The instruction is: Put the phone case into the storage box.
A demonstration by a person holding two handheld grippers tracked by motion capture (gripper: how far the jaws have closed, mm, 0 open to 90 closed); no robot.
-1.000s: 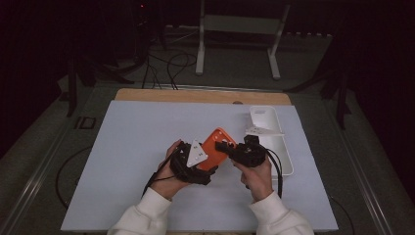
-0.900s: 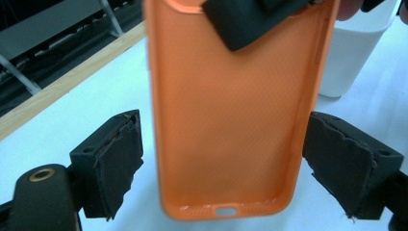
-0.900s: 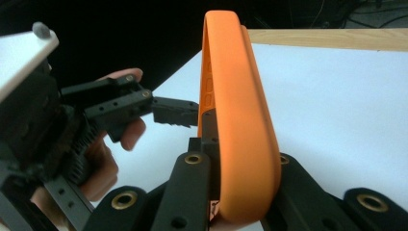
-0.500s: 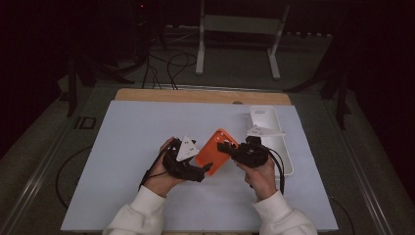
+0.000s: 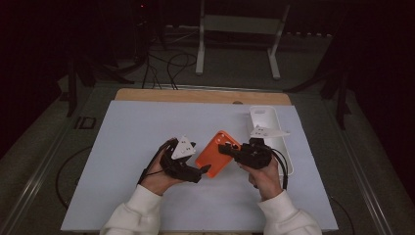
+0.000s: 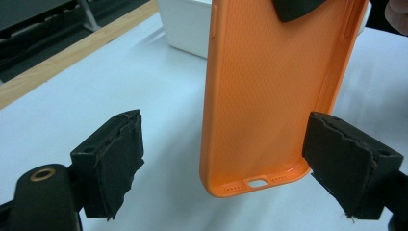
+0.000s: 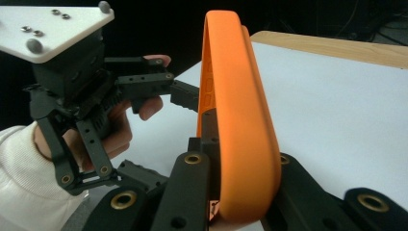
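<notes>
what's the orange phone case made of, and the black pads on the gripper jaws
The orange phone case looks like soft silicone or rubbery plastic: matte, with a fine dotted texture inside and a slight sheen at the bottom lip. The pads on the left gripper look like black foam or soft rubber: dull, with torn, ragged edges. Neither is certain from looks alone.

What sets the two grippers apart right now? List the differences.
The right gripper is shut on the orange phone case, pinching its upper end; the left gripper is open, its pads to either side of the case's lower end, the left one clear of it. The right gripper's grey plate lies flat, the left gripper's is tilted. Both are black and hand-held above the white table.
</notes>
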